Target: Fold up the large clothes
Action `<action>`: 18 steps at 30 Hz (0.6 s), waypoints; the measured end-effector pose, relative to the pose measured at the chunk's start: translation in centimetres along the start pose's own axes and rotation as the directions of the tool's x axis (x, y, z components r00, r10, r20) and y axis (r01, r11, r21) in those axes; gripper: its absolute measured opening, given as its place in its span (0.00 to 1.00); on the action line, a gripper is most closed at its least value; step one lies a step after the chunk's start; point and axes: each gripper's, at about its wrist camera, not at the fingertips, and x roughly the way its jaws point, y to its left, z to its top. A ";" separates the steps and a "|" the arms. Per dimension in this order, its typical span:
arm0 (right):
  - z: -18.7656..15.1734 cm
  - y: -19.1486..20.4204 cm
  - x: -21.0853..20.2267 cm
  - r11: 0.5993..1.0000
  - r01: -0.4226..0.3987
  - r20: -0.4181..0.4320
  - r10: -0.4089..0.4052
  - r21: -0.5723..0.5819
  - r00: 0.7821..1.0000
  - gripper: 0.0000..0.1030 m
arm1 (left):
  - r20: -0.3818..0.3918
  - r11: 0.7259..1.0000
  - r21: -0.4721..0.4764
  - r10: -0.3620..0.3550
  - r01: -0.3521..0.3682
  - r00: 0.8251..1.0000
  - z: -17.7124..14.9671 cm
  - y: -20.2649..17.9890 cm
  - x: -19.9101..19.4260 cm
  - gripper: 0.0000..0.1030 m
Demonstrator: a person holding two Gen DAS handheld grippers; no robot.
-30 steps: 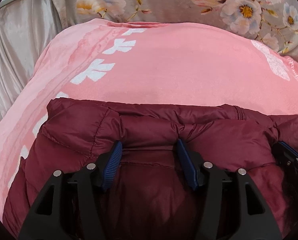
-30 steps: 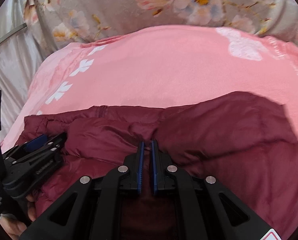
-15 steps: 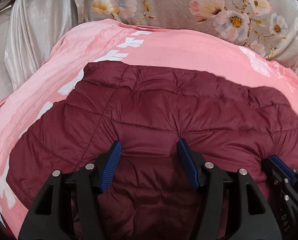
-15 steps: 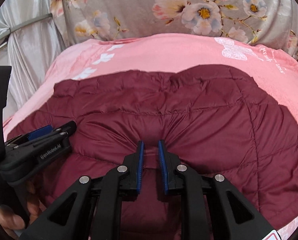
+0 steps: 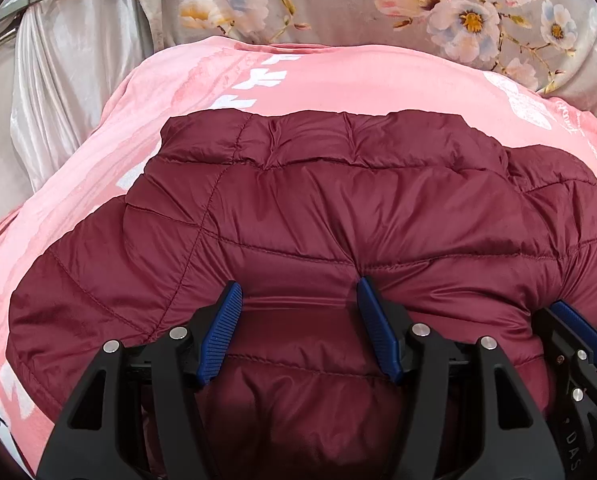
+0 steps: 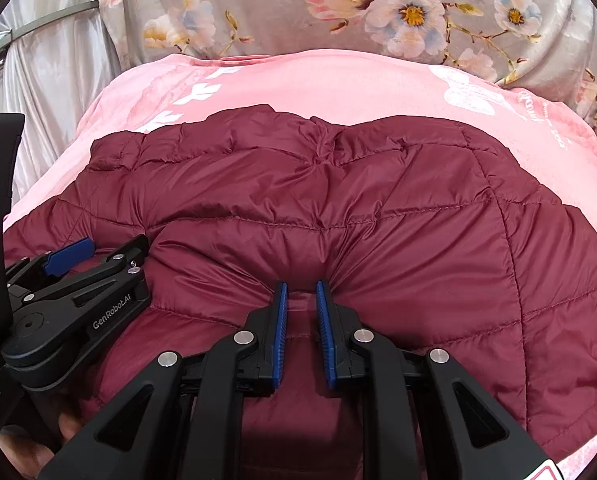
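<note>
Maroon quilted puffer jacket (image 5: 338, 208) lies spread on the pink printed bed cover (image 5: 338, 76), its far edge toward 12 o'clock. At 6 o'clock, the left gripper (image 5: 298, 312) has fingers wide, puffy fabric bulging between them. The right gripper (image 6: 301, 304) has narrow fingers that have just been opening, with a slippery nylon ridge between them, probably being let go after a fold.

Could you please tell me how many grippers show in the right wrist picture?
2: the right gripper at bottom centre over the jacket, and the left gripper at the left edge.
</note>
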 end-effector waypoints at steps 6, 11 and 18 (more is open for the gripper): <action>0.1 0.0 0.0 1.000 0.003 -0.002 -0.003 -0.002 1.000 0.16 | -0.003 1.000 0.015 0.012 -0.012 1.000 0.0 -0.3 0.2 0.56; 0.1 -0.1 0.0 1.000 0.005 -0.003 -0.005 -0.006 1.000 0.16 | -0.003 0.999 0.024 0.021 -0.021 1.000 0.1 -0.4 0.2 0.56; 0.2 -0.5 -0.5 0.999 -0.024 0.004 0.024 0.026 1.000 0.16 | 0.021 0.998 -0.053 -0.039 0.040 0.999 0.0 1.2 -0.9 0.58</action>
